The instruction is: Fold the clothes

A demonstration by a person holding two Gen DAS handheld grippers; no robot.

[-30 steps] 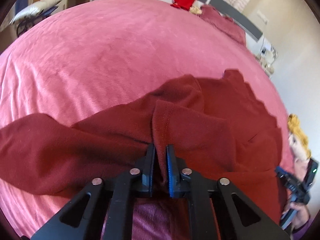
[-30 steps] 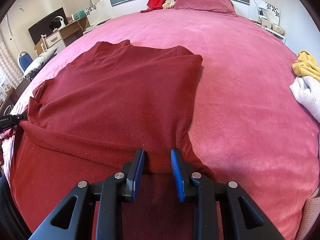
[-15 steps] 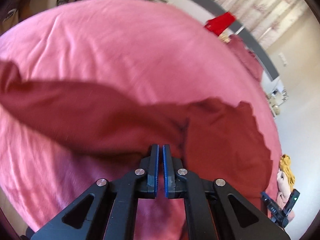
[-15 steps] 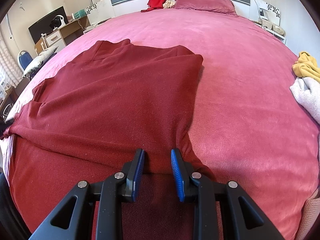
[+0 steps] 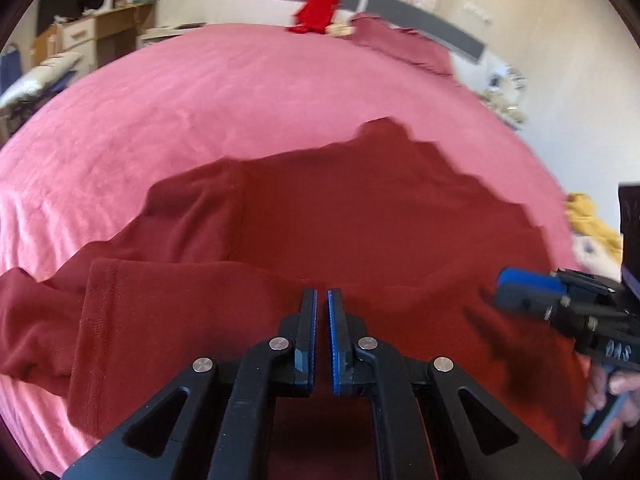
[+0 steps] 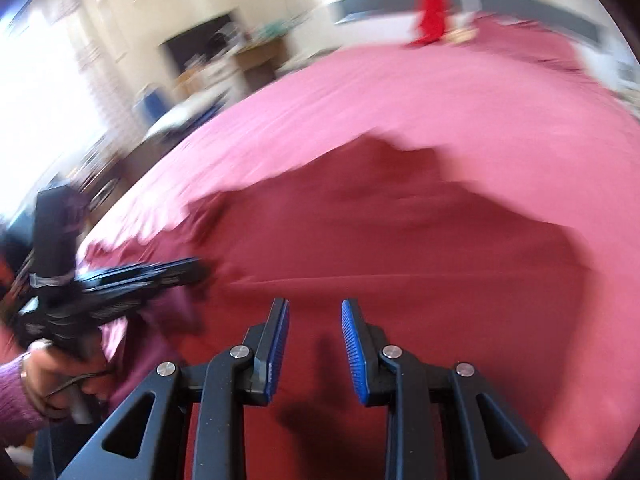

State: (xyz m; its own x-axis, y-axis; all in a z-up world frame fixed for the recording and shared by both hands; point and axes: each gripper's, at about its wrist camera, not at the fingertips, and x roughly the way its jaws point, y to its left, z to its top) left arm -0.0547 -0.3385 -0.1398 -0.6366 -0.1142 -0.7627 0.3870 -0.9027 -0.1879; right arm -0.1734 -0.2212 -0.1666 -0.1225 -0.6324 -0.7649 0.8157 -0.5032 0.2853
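**Two handheld grippers over a dark red garment on a pink bed**

Left wrist view: The left gripper (image 5: 322, 300) fills the bottom centre of the frame, its two blue-padded fingers drawn together with only a thin slit between them and no cloth caught in that slit. Just beyond its tips lies the dark red garment (image 5: 360, 216), spread across the middle of the frame on the pink bedspread (image 5: 224, 92). One sleeve (image 5: 132, 308) is folded across the lower left, its stitched hem facing the left edge. At the right edge the right gripper (image 5: 528, 284) reaches in above the garment, held by a hand (image 5: 616, 396) in the lower right corner. A bright red cloth (image 5: 320, 6) hangs over the grey headboard (image 5: 404, 6) at the top. A yellow cloth (image 5: 588, 216) sits at the right edge.

Right wrist view: This frame is blurred by motion. The right gripper (image 6: 314, 320) sits at bottom centre, its fingers a moderate gap apart and closing, with nothing between them; the garment (image 6: 400, 240) lies below and beyond. At the left edge the left gripper (image 6: 192, 270) points over the garment's edge, gripped by a hand (image 6: 52, 376) in a purple sleeve (image 6: 16, 396). Whether its tips touch the cloth is unclear.
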